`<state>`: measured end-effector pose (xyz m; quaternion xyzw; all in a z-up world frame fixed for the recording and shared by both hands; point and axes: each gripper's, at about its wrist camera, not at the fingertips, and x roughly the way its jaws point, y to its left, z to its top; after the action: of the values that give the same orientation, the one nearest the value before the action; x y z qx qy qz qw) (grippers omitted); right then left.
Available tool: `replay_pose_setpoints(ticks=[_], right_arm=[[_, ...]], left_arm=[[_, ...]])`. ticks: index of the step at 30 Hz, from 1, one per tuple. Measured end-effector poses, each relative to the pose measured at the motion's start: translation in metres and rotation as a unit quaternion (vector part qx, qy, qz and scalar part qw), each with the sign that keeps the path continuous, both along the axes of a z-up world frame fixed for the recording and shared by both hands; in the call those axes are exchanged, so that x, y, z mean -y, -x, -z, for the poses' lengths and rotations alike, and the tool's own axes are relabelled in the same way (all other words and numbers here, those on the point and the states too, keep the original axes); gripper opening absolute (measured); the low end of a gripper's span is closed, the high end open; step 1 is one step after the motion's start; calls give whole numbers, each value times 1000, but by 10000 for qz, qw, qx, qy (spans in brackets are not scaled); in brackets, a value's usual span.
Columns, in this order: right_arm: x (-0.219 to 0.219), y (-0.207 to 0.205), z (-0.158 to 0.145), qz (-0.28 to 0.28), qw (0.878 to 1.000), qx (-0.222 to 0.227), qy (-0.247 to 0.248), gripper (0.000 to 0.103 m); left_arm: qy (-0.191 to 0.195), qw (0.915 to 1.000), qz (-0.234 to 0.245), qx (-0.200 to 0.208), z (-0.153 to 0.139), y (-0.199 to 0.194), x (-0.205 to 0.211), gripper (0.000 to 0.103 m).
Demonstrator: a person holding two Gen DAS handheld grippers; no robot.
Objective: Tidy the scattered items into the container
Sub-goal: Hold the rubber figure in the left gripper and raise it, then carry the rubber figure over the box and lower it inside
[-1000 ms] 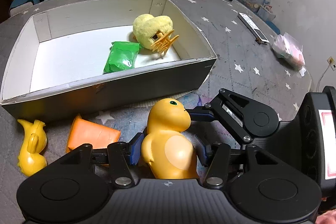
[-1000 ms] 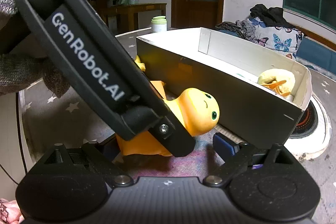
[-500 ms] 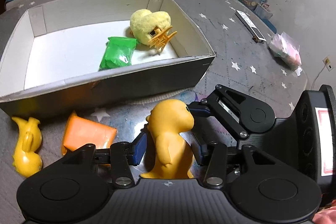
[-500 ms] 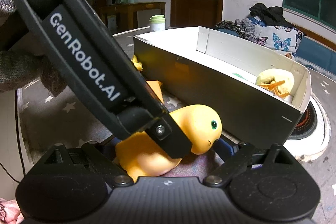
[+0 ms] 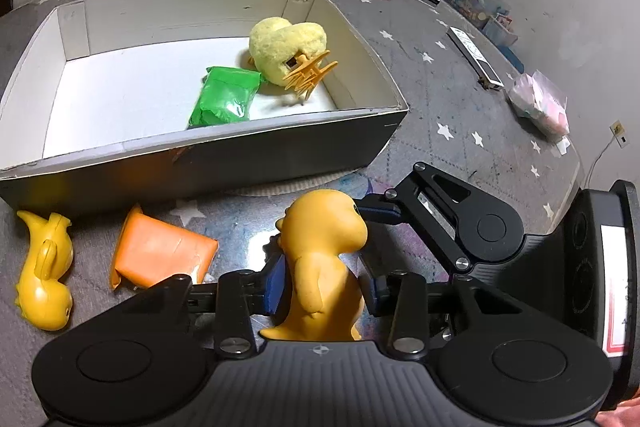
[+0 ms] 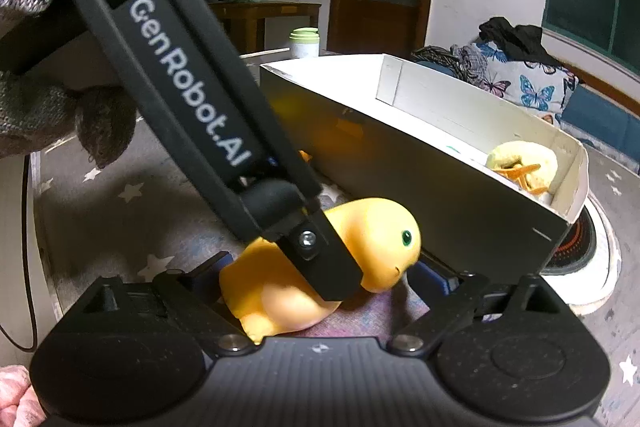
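A yellow-orange rubber dinosaur toy (image 5: 324,263) stands between the blue pads of my left gripper (image 5: 322,285), which is shut on its body. The right wrist view shows the same toy (image 6: 360,251) in front of my right gripper (image 6: 320,291), whose jaws stand wide apart around it; the left gripper's arm crosses that view. The white open box (image 5: 280,135) lies just beyond and holds a green packet (image 5: 224,99), a yellow plush (image 5: 288,47) and an orange comb-like piece (image 5: 310,73).
On the starred grey mat to the left lie an orange packet (image 5: 160,255) and a second yellow toy (image 5: 44,275). A remote (image 5: 474,57) and a plastic bag (image 5: 540,103) lie at the right. A round white device (image 6: 588,259) sits past the box corner.
The dinosaur toy has turned in the left gripper from facing the camera to facing away, and has tipped head-down in the right wrist view. The left gripper's pads have closed in on its body.
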<state>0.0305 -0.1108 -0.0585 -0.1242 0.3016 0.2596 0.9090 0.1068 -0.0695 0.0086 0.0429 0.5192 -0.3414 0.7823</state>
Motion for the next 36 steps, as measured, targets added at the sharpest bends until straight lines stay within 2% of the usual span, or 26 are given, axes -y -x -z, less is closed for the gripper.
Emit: replay_pose_setpoints(ticks=[11,14,21,25,29,36], right_arm=[[-4,10,-1,55,10000,48,31,93],[-5,14,-7,22,9999,94,49,93],[-6,7,-43,-85,9988,472,99,93],[-6,-13,-66,-164,9975,674,155,93],[-5,-45,-80,-250,9973,664,181,93],[-1,-112,-81,-383,9991,101,168,93]], left_arm=[[163,9996,-155,-188,-1,1,-2,41],[205,9996,-167,-117,-13,3,-4,41],[368,9987,-238,258,-56,-9,-6,41],[478,9977,-304,380,-76,-33,-6,41],[598,9970,-395,277,-83,-67,-7,41],[782,9947,-635,-223,-64,-129,-15,41]])
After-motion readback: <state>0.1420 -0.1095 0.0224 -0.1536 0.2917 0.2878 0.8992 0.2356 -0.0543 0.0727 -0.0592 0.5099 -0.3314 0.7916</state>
